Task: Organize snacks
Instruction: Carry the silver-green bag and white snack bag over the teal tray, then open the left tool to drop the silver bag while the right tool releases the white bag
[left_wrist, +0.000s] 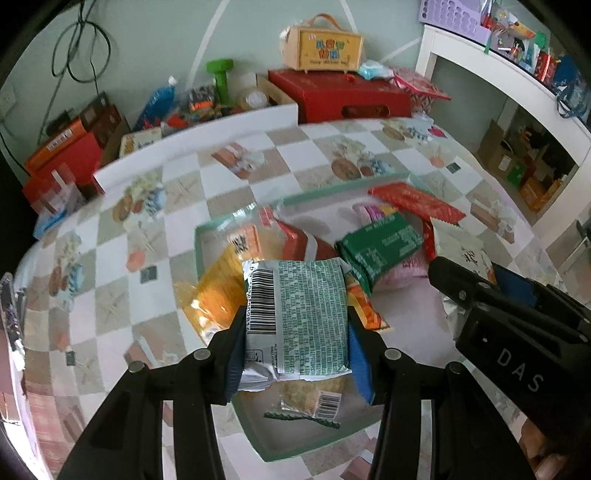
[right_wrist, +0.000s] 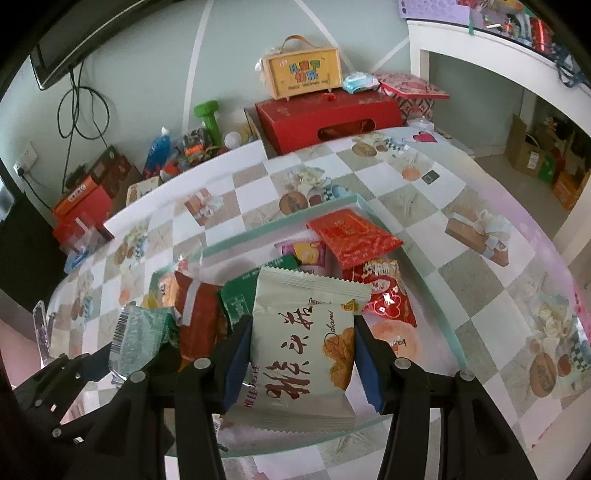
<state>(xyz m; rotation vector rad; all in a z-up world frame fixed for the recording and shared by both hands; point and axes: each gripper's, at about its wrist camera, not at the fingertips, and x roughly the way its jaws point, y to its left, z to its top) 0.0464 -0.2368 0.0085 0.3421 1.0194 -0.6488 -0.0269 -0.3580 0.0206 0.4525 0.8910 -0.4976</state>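
My left gripper (left_wrist: 295, 347) is shut on a green-and-white snack packet (left_wrist: 306, 317) with a barcode, held over the near part of a pale green tray (left_wrist: 258, 439). My right gripper (right_wrist: 301, 350) is shut on a cream snack packet (right_wrist: 306, 350) printed with red characters and a biscuit picture, above the same tray (right_wrist: 439, 317). In the tray lie an orange packet (left_wrist: 221, 280), a dark green packet (left_wrist: 380, 243), red packets (right_wrist: 351, 232) and a small clear-wrapped cracker (left_wrist: 310, 402). The right gripper also shows at the right of the left wrist view (left_wrist: 517, 317).
The tray sits on a table with a checked, gift-patterned cloth (right_wrist: 480, 258). Behind the table stand a red box (right_wrist: 325, 114), a yellow carry case (right_wrist: 301, 74), a green dumbbell (right_wrist: 208, 118) and orange boxes (left_wrist: 62, 147). White shelving (right_wrist: 480, 40) is at the right.
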